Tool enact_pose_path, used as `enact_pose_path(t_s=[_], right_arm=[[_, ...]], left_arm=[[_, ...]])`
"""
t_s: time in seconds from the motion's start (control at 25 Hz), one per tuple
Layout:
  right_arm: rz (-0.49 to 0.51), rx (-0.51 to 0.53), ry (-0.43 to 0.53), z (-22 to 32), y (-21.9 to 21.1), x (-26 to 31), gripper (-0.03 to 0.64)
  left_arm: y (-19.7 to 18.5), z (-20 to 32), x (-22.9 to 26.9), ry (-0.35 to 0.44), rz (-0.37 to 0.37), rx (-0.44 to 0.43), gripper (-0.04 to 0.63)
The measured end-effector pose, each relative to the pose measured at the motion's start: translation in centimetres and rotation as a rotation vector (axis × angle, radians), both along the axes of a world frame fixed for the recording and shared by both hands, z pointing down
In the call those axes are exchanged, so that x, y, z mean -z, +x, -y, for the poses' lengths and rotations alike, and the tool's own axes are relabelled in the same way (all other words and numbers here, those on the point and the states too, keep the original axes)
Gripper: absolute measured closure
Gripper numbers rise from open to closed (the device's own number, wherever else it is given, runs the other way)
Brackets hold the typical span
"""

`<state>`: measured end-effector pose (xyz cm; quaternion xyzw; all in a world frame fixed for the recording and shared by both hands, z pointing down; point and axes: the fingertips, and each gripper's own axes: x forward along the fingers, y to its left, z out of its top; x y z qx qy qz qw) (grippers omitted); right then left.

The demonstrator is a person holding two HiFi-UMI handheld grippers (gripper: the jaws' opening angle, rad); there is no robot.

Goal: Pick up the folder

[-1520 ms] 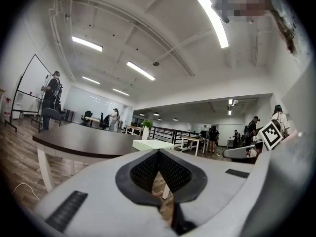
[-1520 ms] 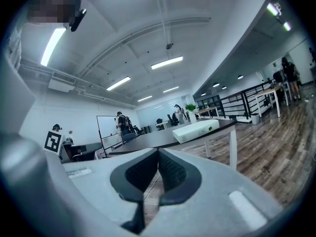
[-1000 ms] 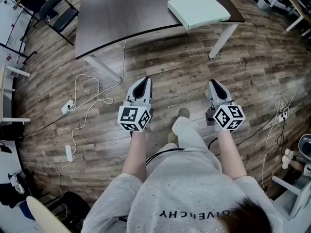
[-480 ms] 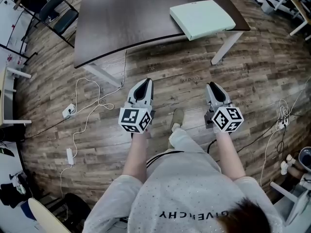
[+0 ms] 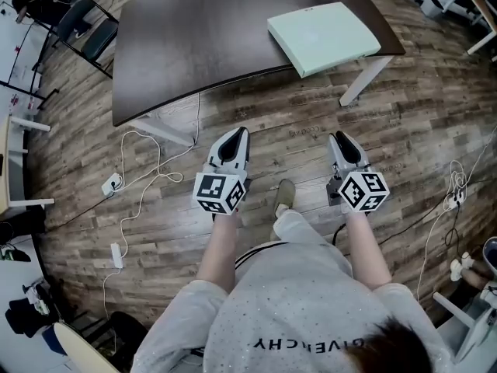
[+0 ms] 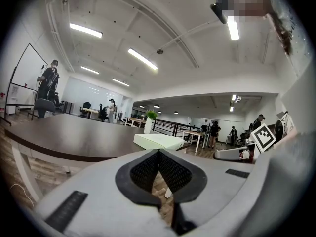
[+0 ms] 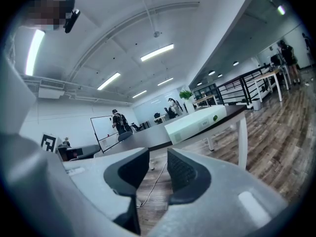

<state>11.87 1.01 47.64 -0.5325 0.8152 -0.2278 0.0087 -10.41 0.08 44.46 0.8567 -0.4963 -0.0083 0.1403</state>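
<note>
Our pale grey short-sleeved shirt (image 5: 295, 309) shows dark lettering at lower centre; grey left tongs (image 5: 238, 133) and right tongs (image 5: 338, 138) each bear a black-and-white marker cube (image 5: 219, 193).

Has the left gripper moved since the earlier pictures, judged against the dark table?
Yes. The left gripper has come closer to the dark table; the floor strip between them is narrower.

Wood-plank floor (image 5: 404, 115) all round; dark table (image 5: 194, 37) at twelve o'clock, chair (image 5: 92, 36) at ten, white cables (image 5: 159, 155) at nine; strip lights (image 6: 143, 59) overhead.
</note>
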Motion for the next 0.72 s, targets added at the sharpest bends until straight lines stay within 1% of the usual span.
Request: enact_pose_path(t_s=[0.32, 0.72], right_arm=[[0.021, 0.002, -0.035, 4.1, 1.2, -1.5, 0.497], [0.062, 0.026, -0.08, 10.6, 1.7, -3.7, 0.478]], left_arm=[[2.3, 4.5, -0.8, -0.024, 0.018, -0.027, 0.597], [3.5, 10.9, -1.8, -0.048, 0.042, -0.015, 0.597]])
